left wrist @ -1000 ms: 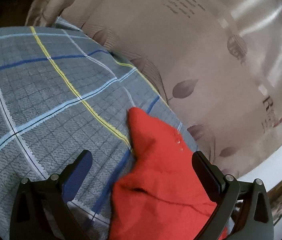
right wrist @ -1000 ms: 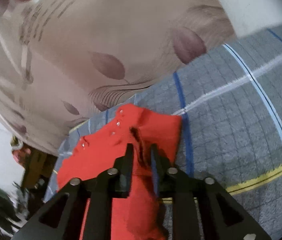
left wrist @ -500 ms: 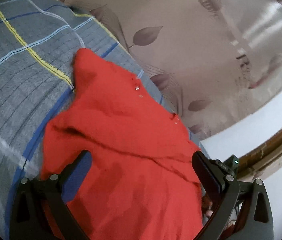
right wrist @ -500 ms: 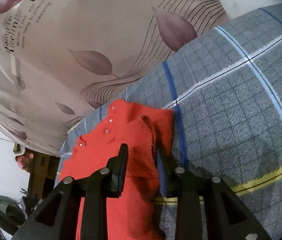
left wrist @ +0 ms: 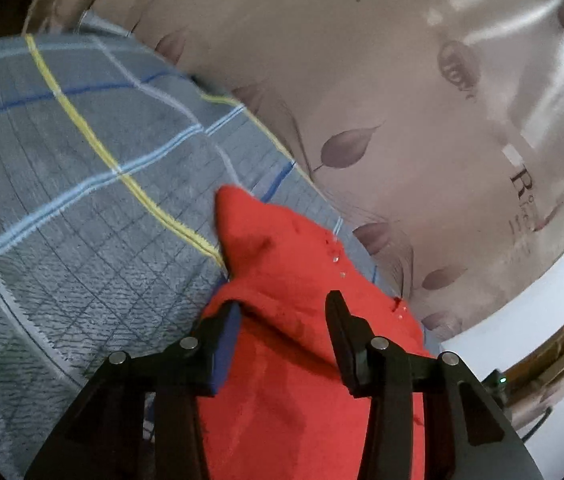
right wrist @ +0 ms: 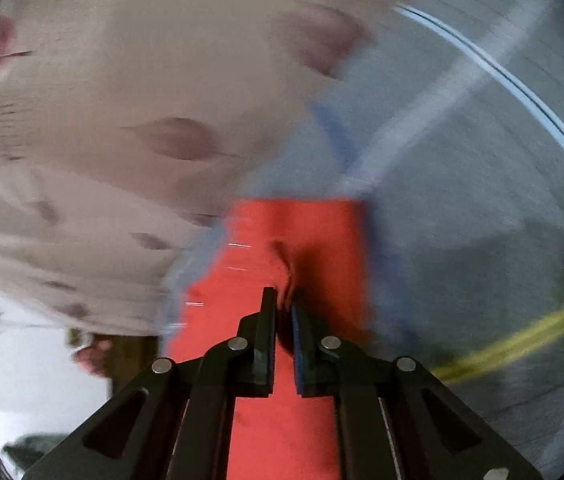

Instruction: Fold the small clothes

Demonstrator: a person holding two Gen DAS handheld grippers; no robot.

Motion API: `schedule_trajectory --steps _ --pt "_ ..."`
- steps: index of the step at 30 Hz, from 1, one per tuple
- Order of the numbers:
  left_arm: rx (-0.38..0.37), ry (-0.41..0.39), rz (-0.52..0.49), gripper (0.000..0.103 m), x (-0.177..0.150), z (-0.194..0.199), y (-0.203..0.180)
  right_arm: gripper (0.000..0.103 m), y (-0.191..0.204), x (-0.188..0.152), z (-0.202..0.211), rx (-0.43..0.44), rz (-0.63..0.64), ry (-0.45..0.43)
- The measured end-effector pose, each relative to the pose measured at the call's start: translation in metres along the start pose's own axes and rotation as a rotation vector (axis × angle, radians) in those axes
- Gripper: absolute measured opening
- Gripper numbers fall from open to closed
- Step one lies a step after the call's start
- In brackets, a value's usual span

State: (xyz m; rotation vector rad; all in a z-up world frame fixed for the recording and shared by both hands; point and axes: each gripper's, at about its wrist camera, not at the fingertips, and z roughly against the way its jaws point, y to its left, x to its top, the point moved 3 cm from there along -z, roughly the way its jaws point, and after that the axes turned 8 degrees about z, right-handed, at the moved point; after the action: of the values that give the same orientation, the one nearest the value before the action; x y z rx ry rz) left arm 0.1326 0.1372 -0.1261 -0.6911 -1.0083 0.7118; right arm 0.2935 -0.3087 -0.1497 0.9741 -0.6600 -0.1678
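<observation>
A small red knitted garment [left wrist: 282, 272] with small snap buttons lies on a grey plaid bed cover [left wrist: 62, 200]. My left gripper [left wrist: 284, 308] is partly closed, its fingers straddling a raised fold of the red cloth; whether they pinch it is unclear. In the right wrist view, which is blurred, my right gripper [right wrist: 284, 300] is shut on a pinched ridge of the same red garment [right wrist: 322, 232]. The garment's lower part is hidden under both grippers.
A beige curtain with a leaf print [left wrist: 402, 80] hangs just behind the bed edge and also shows in the right wrist view [right wrist: 122, 120]. A white wall and wooden trim [left wrist: 562, 340] stand at the right. The plaid cover [right wrist: 482, 200] stretches to the right.
My left gripper's fingers have narrowed from wide open around a fold of the red garment. My right gripper has closed on the red cloth and is moving fast, blurring its view.
</observation>
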Motion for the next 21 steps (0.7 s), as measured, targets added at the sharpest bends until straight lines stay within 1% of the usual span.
schedule_trajectory --steps 1,2,3,5,7,8,11,12,14,15,16,17,18,19,20,21 --pt "0.019 -0.009 -0.008 0.044 -0.001 0.001 -0.001 0.001 -0.003 0.000 0.002 0.038 -0.024 -0.011" --pt "0.028 -0.015 -0.003 0.044 0.000 0.000 -0.001 0.002 -0.003 0.001 0.004 0.047 -0.036 -0.006" --pt "0.041 -0.023 0.006 0.044 0.000 0.001 0.001 0.008 0.000 0.001 0.005 0.057 -0.027 -0.007" --pt "0.050 -0.032 0.015 0.044 0.001 0.002 0.002 0.017 0.005 0.002 0.010 0.078 -0.013 -0.016" --pt "0.065 -0.041 0.015 0.044 0.001 0.004 0.002 0.031 0.009 0.004 0.018 0.083 -0.008 -0.043" --pt "0.068 -0.044 0.014 0.044 0.000 0.005 0.002 0.032 0.011 0.005 0.021 0.081 -0.004 -0.061" --pt "0.081 -0.028 0.013 0.044 -0.001 0.003 0.002 0.033 0.021 0.003 0.035 0.040 0.013 -0.124" --pt "0.080 -0.007 0.019 0.044 -0.002 0.000 0.002 0.033 0.027 0.000 0.041 0.036 0.039 -0.149" --pt "0.084 0.018 0.038 0.045 -0.002 -0.004 0.006 0.033 0.043 -0.007 0.043 0.020 0.121 -0.157" --pt "0.075 0.017 0.042 0.048 -0.002 -0.003 0.006 0.033 0.055 -0.012 0.037 -0.001 0.186 -0.139" --pt "0.070 0.016 0.035 0.050 -0.003 -0.003 0.004 0.033 0.064 -0.012 0.029 -0.008 0.221 -0.123" --pt "0.069 0.015 0.020 0.055 -0.004 -0.003 0.002 0.032 0.070 -0.016 0.021 -0.019 0.259 -0.093" --pt "0.068 0.014 0.011 0.060 -0.005 -0.003 0.000 0.032 0.074 -0.020 0.009 -0.062 0.295 -0.053" --pt "0.068 0.013 -0.001 0.062 -0.006 -0.003 -0.002 0.031 0.076 -0.022 -0.005 -0.139 0.332 -0.006" --pt "0.072 0.011 -0.007 0.063 -0.007 -0.003 -0.002 0.026 0.075 -0.023 -0.015 -0.203 0.357 0.020" --pt "0.079 0.011 -0.007 0.063 -0.007 -0.004 -0.002 0.012 0.074 -0.022 -0.018 -0.244 0.375 0.008"
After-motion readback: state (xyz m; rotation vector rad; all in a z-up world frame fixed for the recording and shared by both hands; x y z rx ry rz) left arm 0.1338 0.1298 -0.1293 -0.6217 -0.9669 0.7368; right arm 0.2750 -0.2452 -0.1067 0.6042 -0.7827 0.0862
